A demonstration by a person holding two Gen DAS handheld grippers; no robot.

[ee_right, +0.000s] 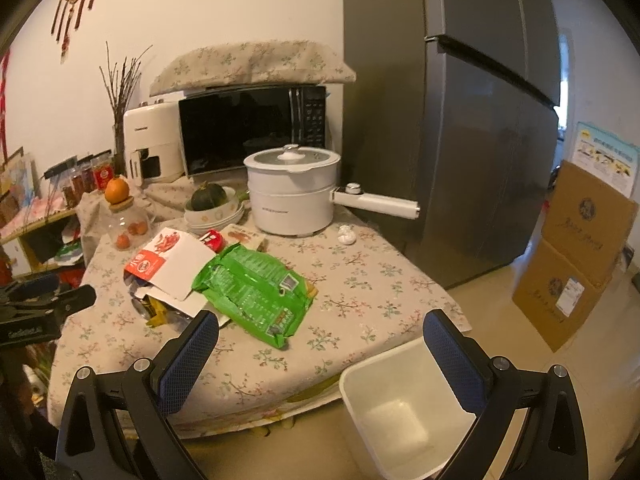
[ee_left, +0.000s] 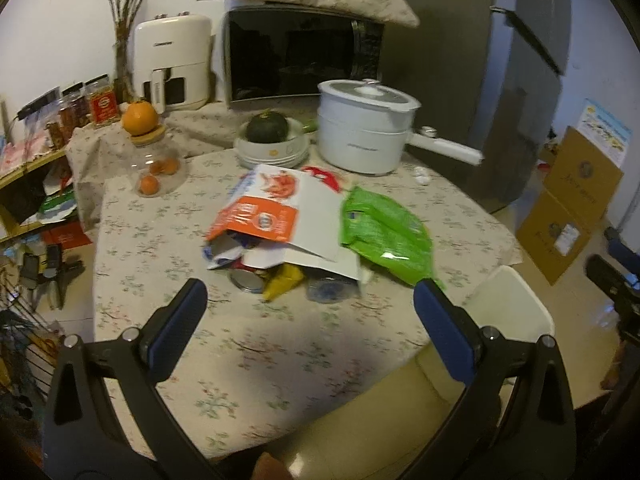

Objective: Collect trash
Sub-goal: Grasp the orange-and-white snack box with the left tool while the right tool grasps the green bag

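A pile of trash lies mid-table: a white and orange carton (ee_left: 280, 216) (ee_right: 172, 268), a green plastic bag (ee_left: 384, 232) (ee_right: 256, 292), a yellow wrapper (ee_left: 282, 284), a can lid (ee_left: 246, 278) and a red wrapper (ee_right: 212, 239). A crumpled white tissue (ee_right: 346, 235) (ee_left: 421, 176) sits near the pot. A white bin (ee_right: 404, 404) (ee_left: 508, 304) stands on the floor by the table's near corner. My left gripper (ee_left: 310, 292) hovers open just short of the pile. My right gripper (ee_right: 320, 328) is open above the table edge and the bin, holding nothing.
A white electric pot (ee_right: 292, 192), a bowl stack holding a dark squash (ee_right: 212, 200), a glass jar topped by an orange (ee_right: 120, 208), a microwave (ee_right: 252, 128) and an air fryer (ee_right: 150, 144) crowd the back. A fridge (ee_right: 460, 120) and cardboard boxes (ee_right: 576, 256) stand right.
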